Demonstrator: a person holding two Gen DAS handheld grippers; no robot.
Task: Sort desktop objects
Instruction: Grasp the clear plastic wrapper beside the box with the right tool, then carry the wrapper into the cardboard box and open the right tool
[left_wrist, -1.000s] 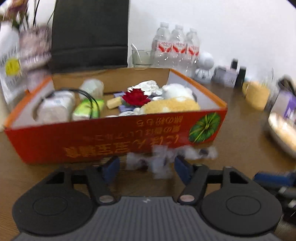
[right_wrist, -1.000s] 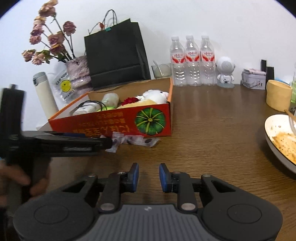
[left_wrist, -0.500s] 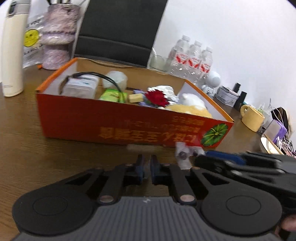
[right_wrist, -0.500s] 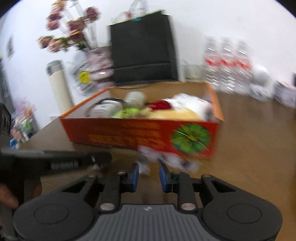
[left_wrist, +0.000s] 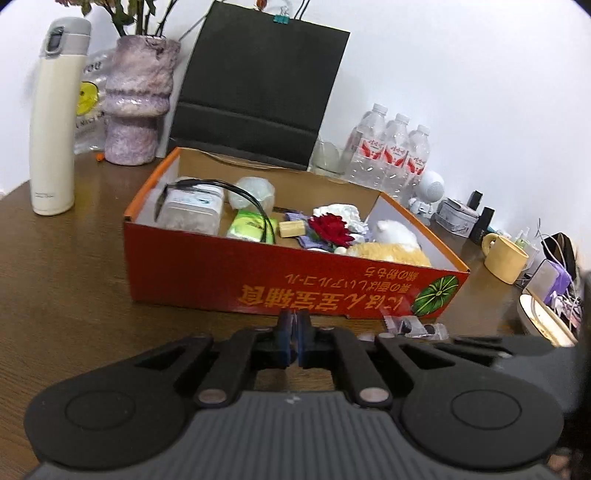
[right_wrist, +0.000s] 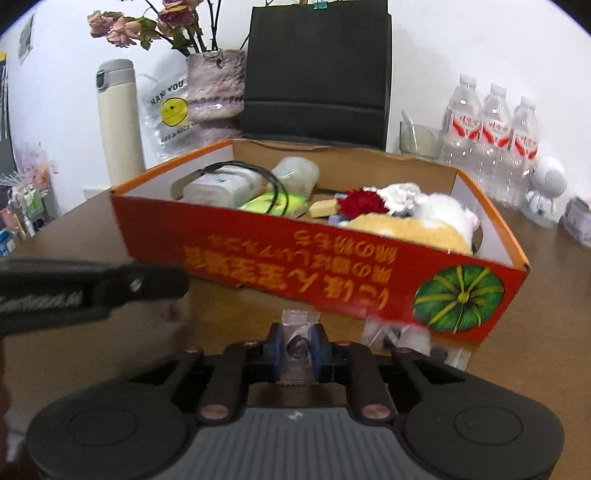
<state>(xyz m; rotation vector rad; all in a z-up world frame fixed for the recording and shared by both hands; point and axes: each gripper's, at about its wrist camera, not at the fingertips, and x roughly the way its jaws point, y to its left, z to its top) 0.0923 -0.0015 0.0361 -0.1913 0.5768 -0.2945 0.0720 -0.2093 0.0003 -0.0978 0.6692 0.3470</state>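
A red cardboard box (left_wrist: 258, 280) (right_wrist: 295, 258) stands on the brown table, filled with a plush toy (right_wrist: 417, 225), a red flower (left_wrist: 328, 227), a green packet and a cabled white case. My right gripper (right_wrist: 297, 345) is shut on a small clear plastic packet (right_wrist: 298, 321) just in front of the box. More clear packets (right_wrist: 399, 332) (left_wrist: 413, 326) lie by the box's right front corner. My left gripper (left_wrist: 293, 332) is shut and empty before the box front; it shows at the left in the right wrist view (right_wrist: 110, 288).
Behind the box stand a black paper bag (left_wrist: 258, 85), a purple vase (left_wrist: 136, 99), a cream thermos (left_wrist: 55, 118), three water bottles (left_wrist: 391, 155) and a glass. To the right are a small white robot figure (left_wrist: 428, 192), a yellow mug (left_wrist: 504, 258) and a plate (left_wrist: 543, 317).
My left gripper has closed and swung left, away from the packets. My right gripper has moved up to the box front and closed on a clear packet.
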